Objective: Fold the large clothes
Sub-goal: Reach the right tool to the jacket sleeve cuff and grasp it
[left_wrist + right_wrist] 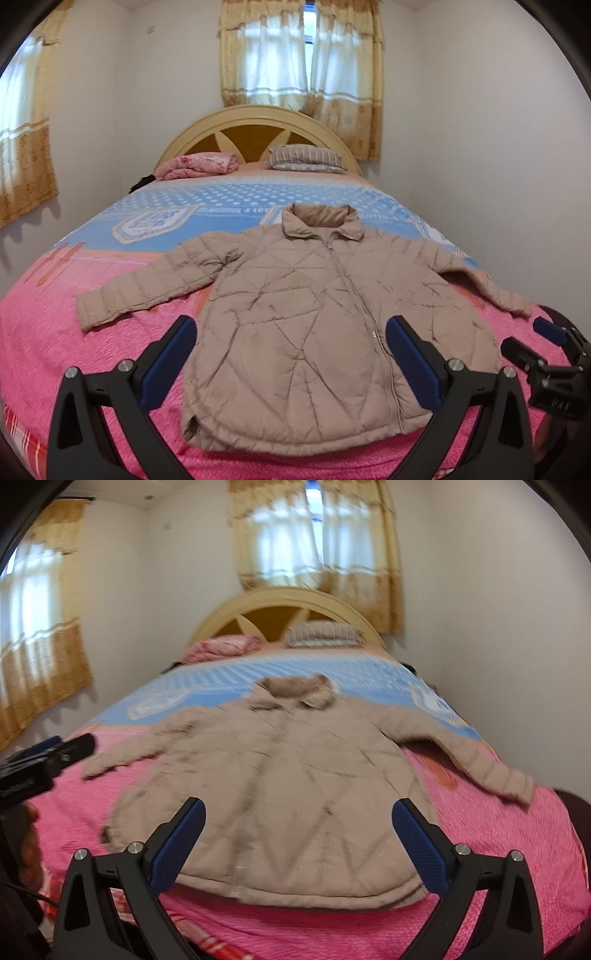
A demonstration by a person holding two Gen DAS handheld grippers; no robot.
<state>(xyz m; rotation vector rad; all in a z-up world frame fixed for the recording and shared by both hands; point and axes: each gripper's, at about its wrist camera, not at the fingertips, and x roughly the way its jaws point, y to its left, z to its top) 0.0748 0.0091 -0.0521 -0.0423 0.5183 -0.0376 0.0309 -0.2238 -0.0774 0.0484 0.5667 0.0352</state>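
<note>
Two tools, both spread wide with nothing between the pads, aimed down over the foot of the bed [44, 332]. One tan quilted jacket [314, 314] lies flat just ahead of them, zipped front up, hem nearest, collar away toward the headboard [255, 122]; both sleeves [122, 291] are thrown out sideways. Laid out like this, each edge is open to a pinch. Left tool [291, 350] faces the hem's left half. Right tool [299, 834] faces the hem from the other side, its view blurred. Likely reason for the paired approach: a garment this broad needs two corners lifted together. No fold made yet. Pillow [304, 162] and folded pink blanket [199, 166] sit far ahead, well apart.
</note>
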